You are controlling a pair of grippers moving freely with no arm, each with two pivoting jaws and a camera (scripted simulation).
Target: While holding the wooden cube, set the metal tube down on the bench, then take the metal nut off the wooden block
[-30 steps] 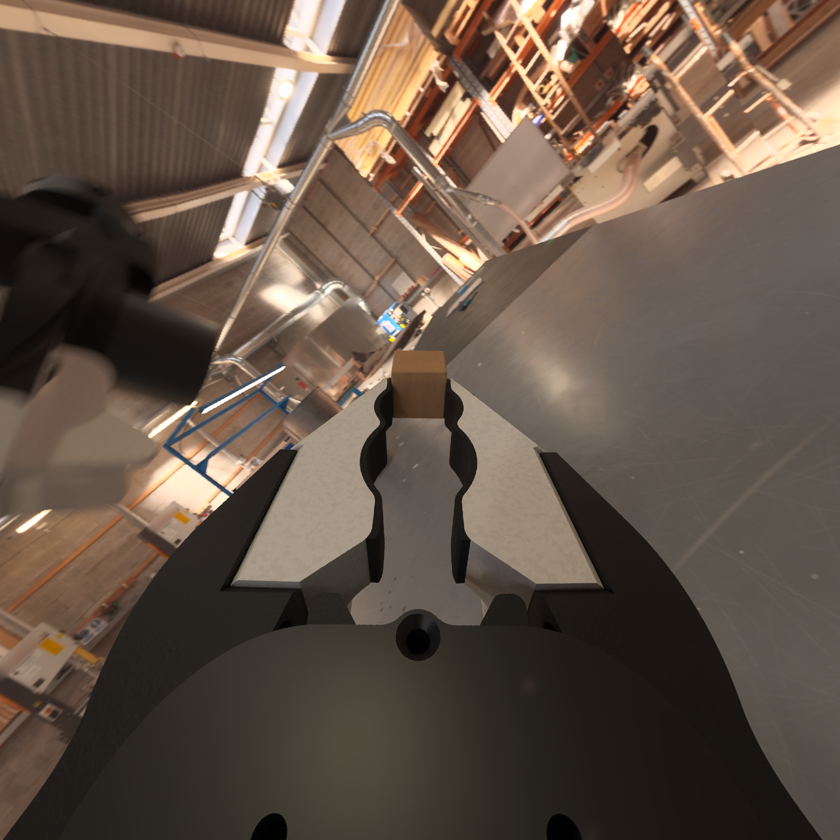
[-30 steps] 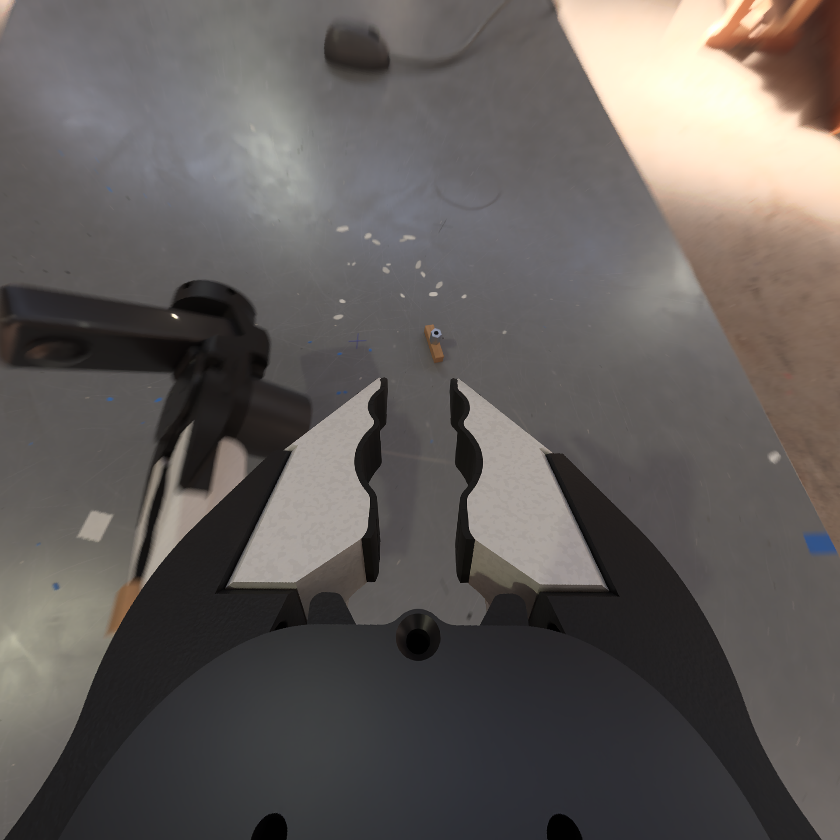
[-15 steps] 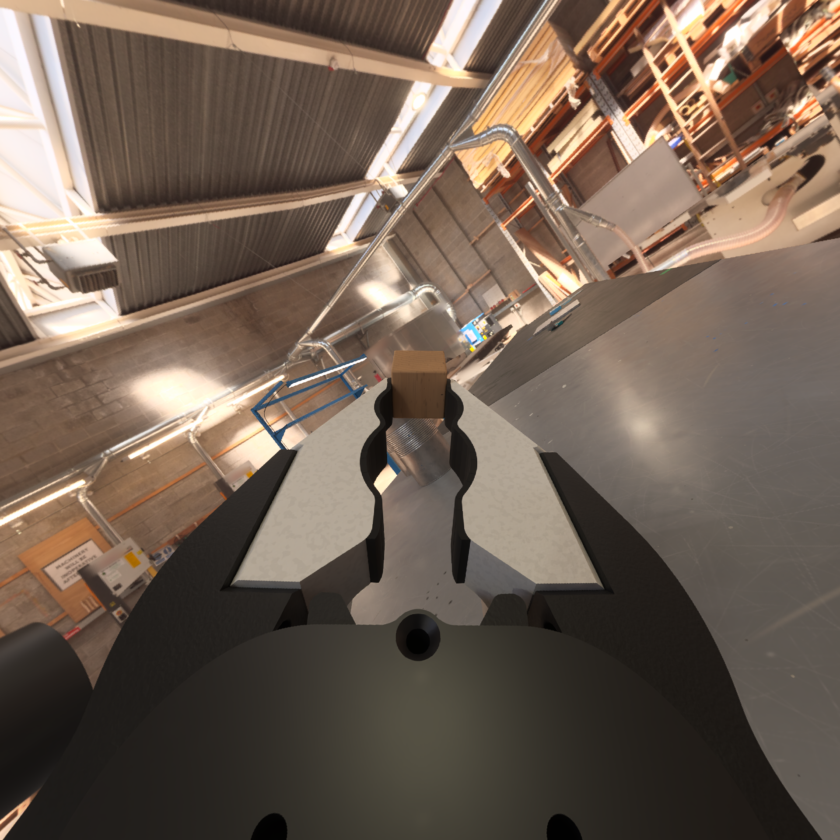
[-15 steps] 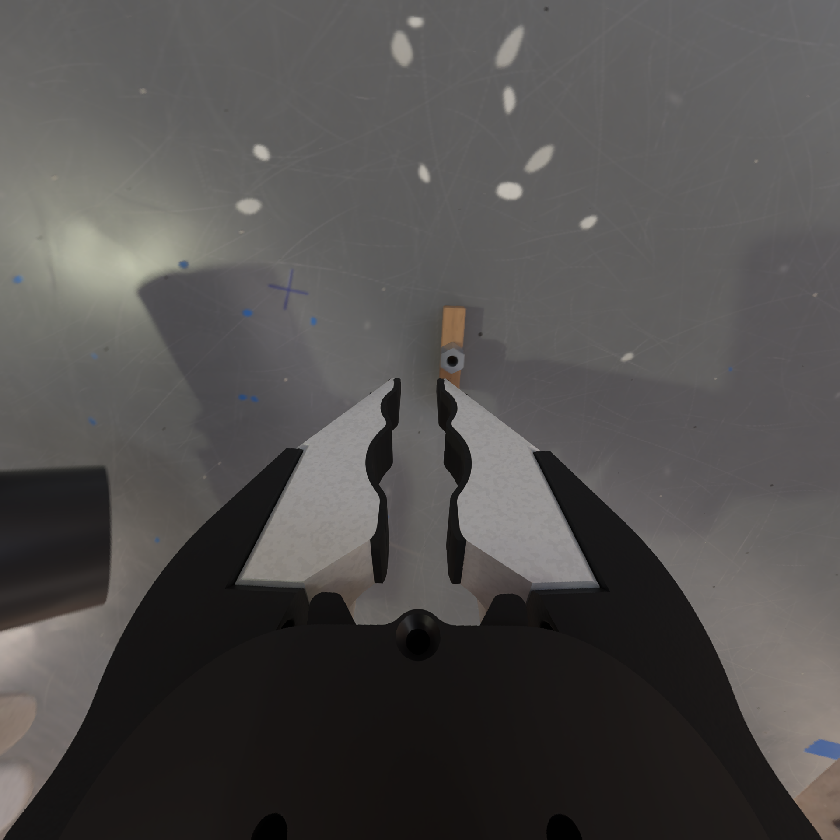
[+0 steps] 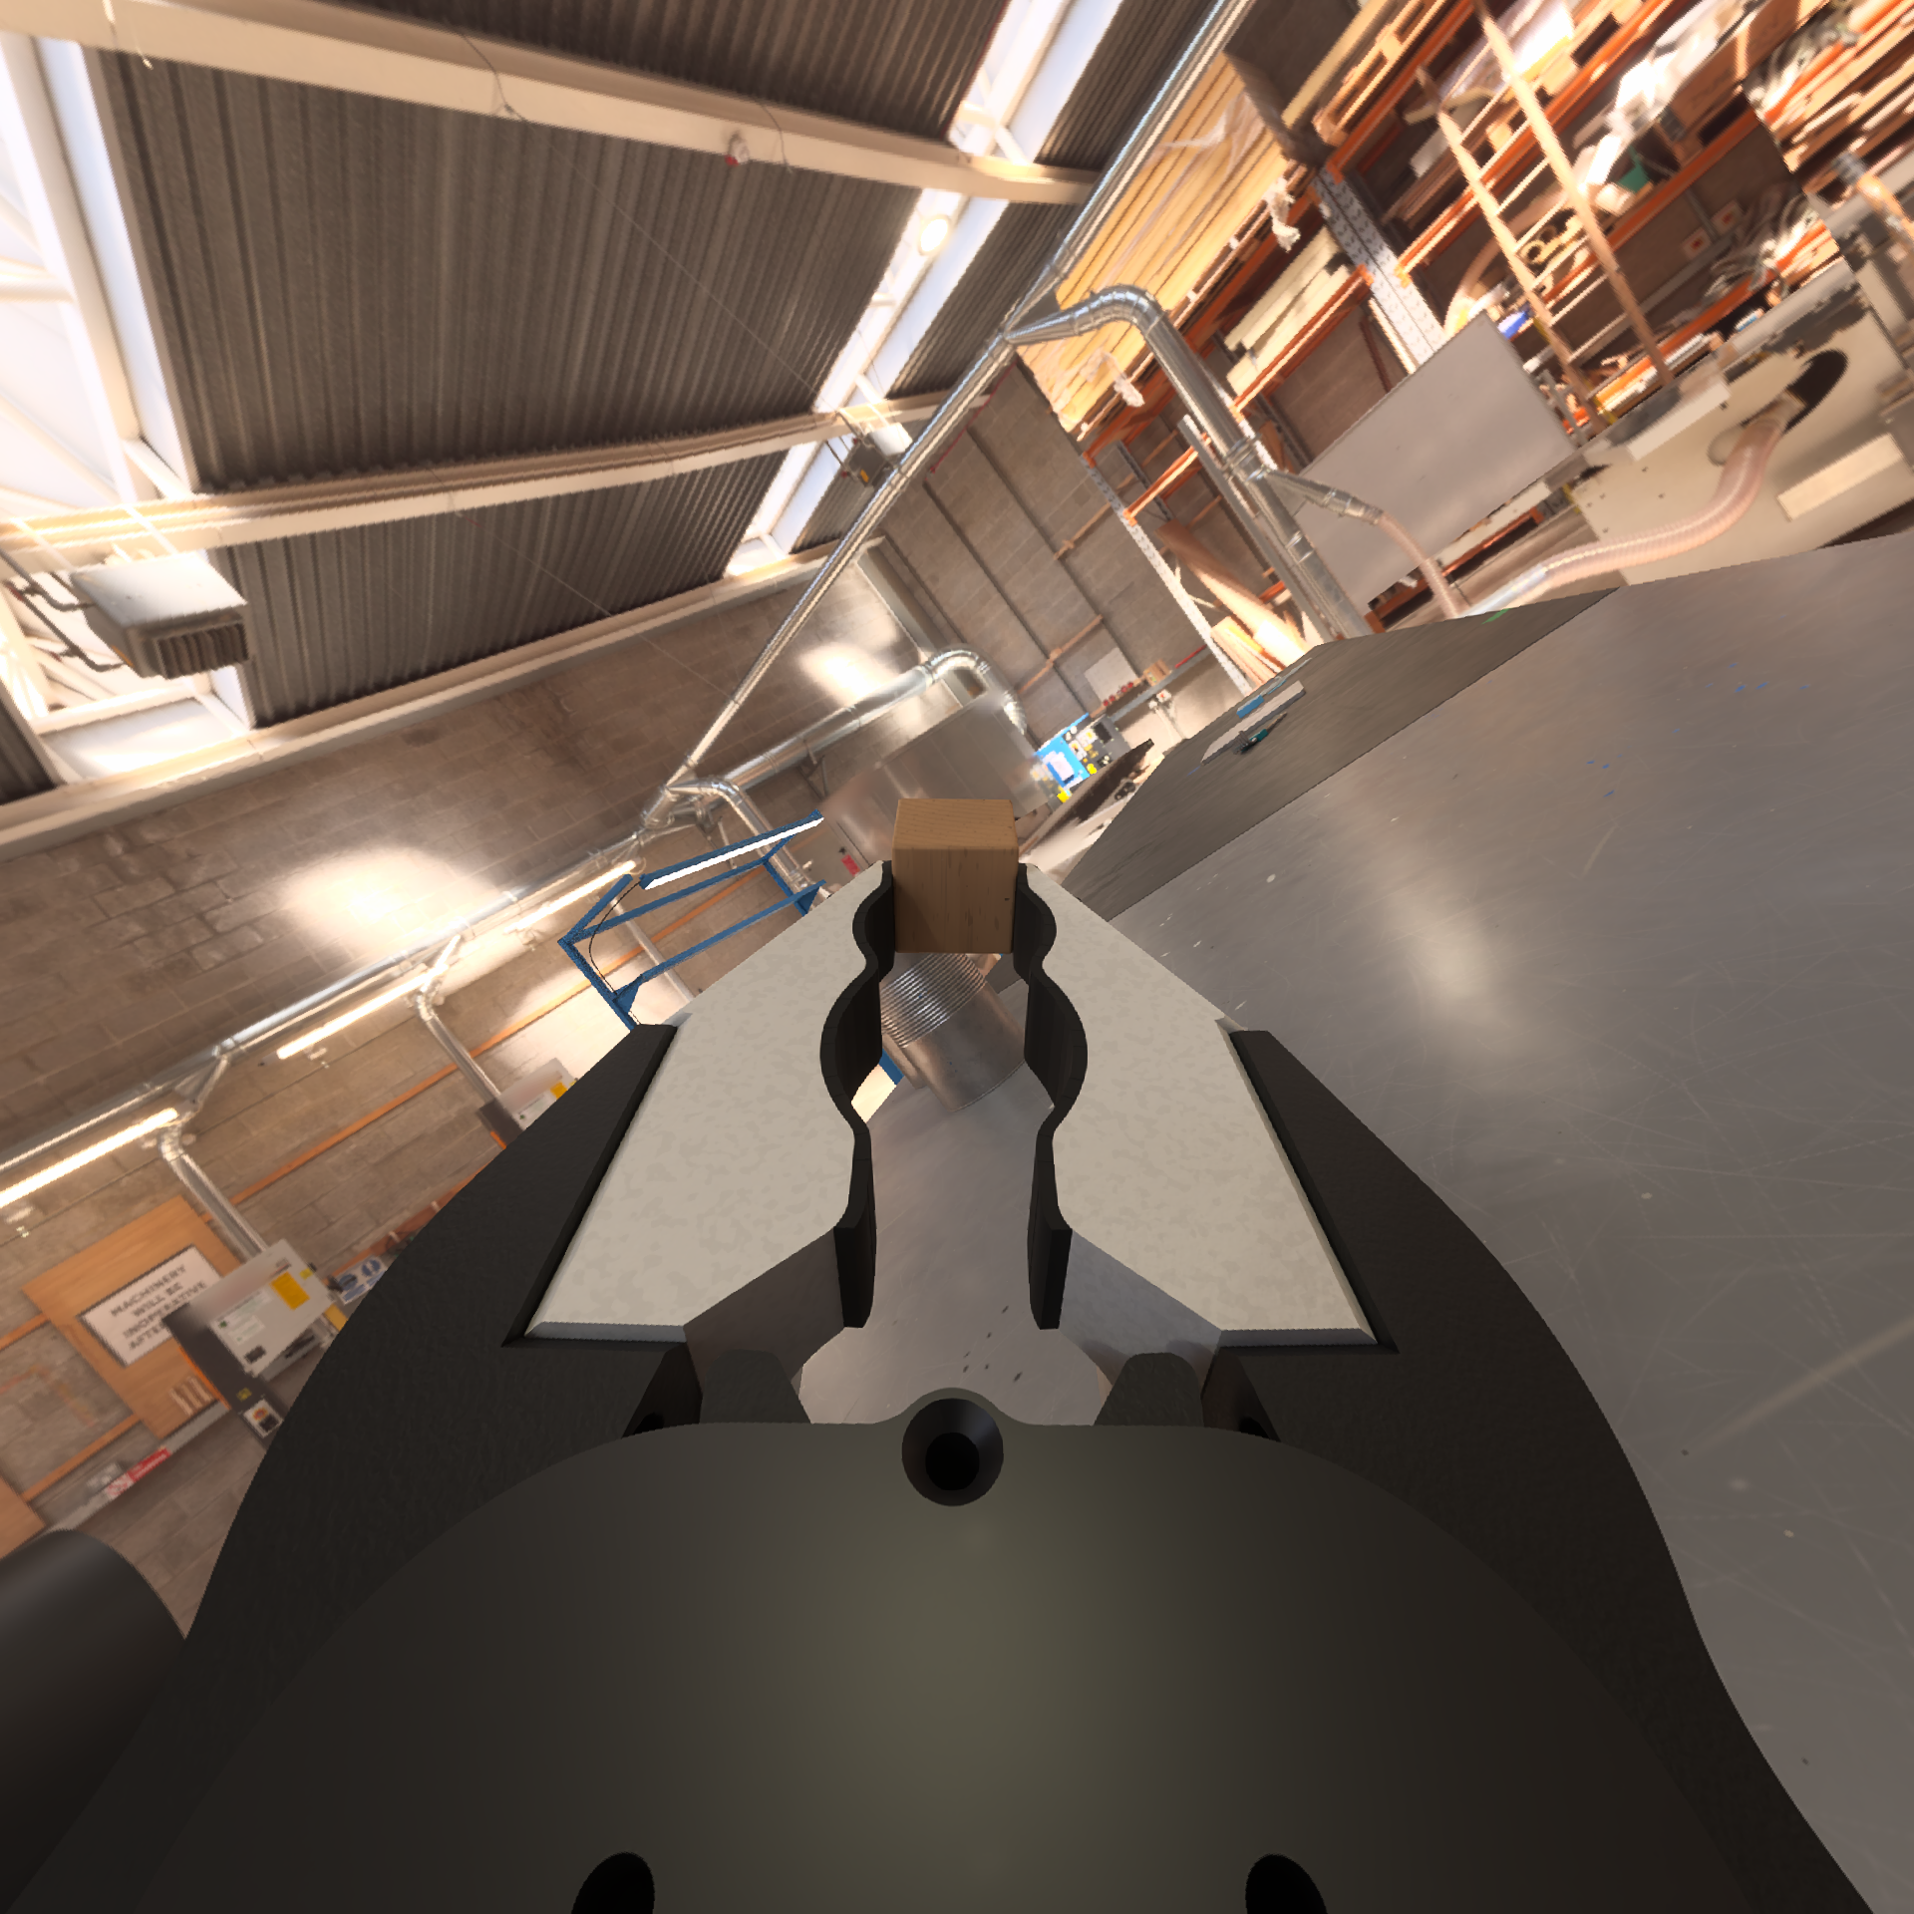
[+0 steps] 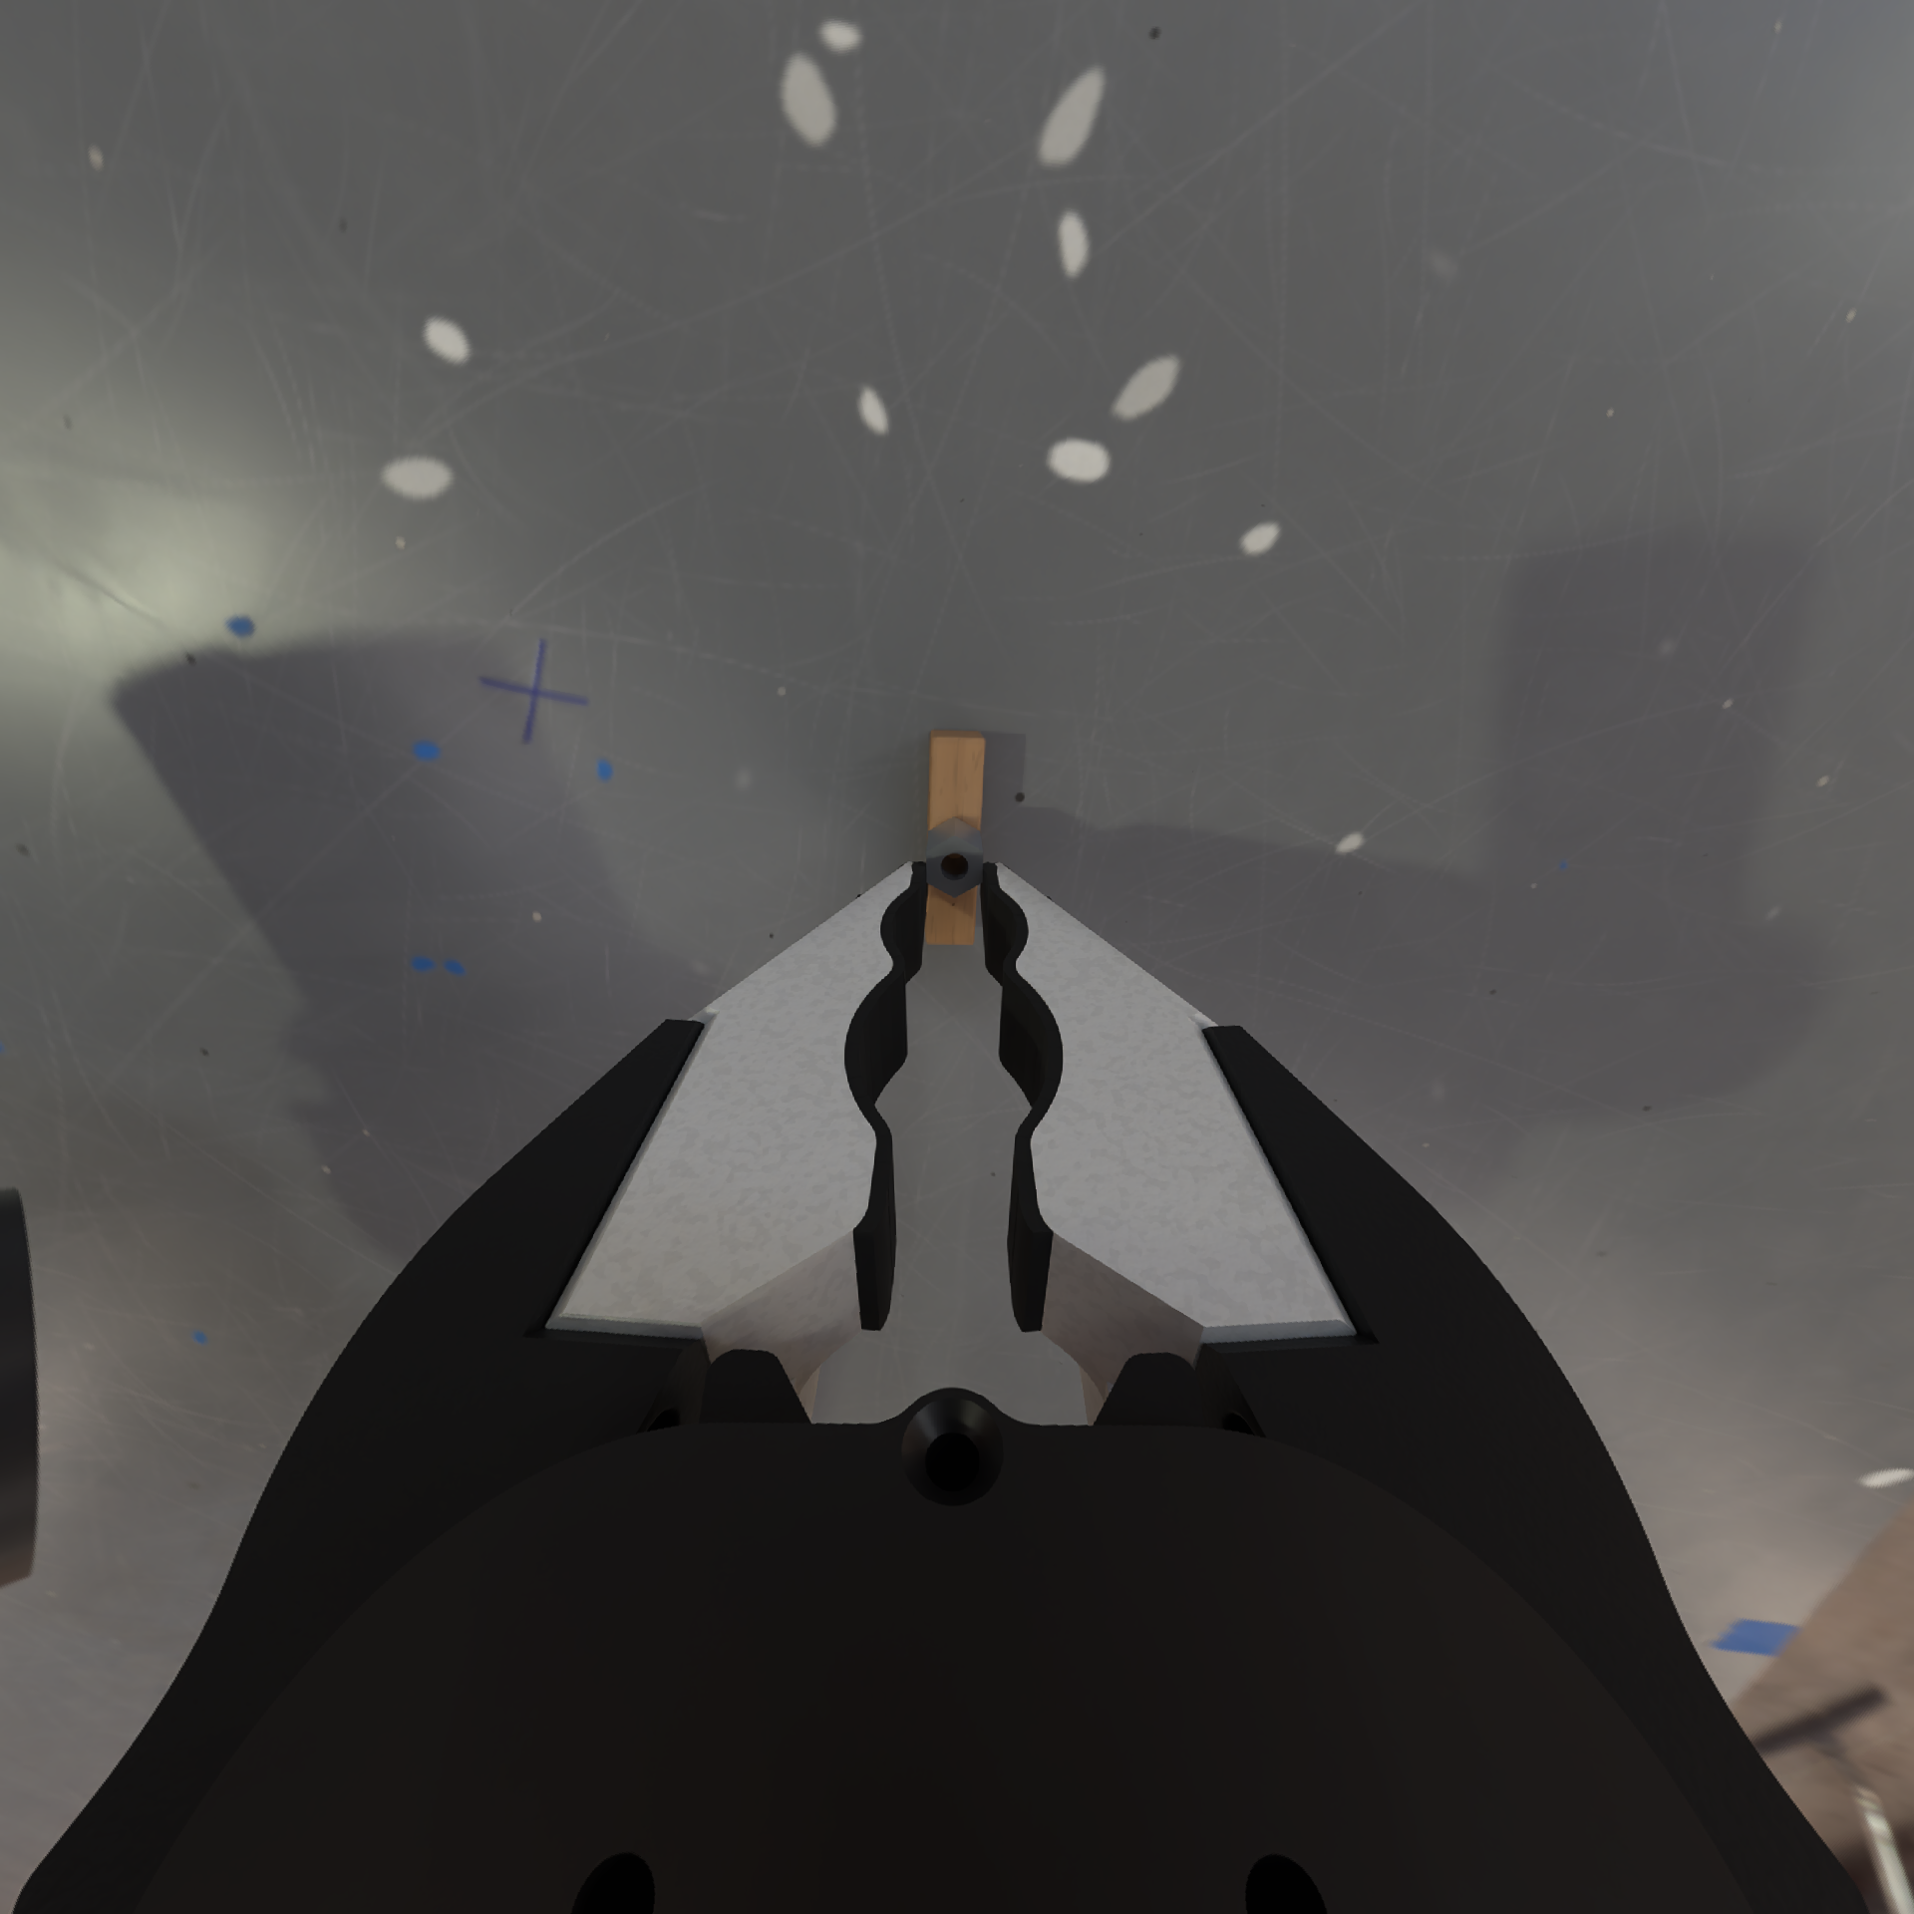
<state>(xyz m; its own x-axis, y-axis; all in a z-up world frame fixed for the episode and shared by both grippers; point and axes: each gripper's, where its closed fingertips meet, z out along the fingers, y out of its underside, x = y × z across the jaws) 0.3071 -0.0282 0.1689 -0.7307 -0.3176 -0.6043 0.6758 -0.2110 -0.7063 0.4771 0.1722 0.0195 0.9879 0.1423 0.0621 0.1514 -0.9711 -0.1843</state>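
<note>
My left gripper [image 5: 953, 917] is shut on the wooden cube [image 5: 951, 865], held at its fingertips above the grey bench [image 5: 1554, 1036]. The metal tube [image 5: 948, 1025], threaded at one end, lies on the bench beyond the fingers, seen through the gap under the cube. My right gripper [image 6: 952, 882] points down at the bench [image 6: 1450, 725]. Its fingertips are closed on the small metal nut [image 6: 952, 866], which sits over the near half of the thin wooden block [image 6: 955, 777]. The block lies flat on the bench.
White flecks [image 6: 1077, 459] and blue marks [image 6: 533, 692] dot the bench beyond the block. A dark part of the other gripper shows at the left edge of the right wrist view [image 6: 10, 1378]. Workshop racks [image 5: 1554, 207] and ducts stand behind the bench.
My right gripper has come down to the block and its fingers have narrowed onto the nut. The left gripper has swung, bringing the tube into view, and has kept hold of the cube.
</note>
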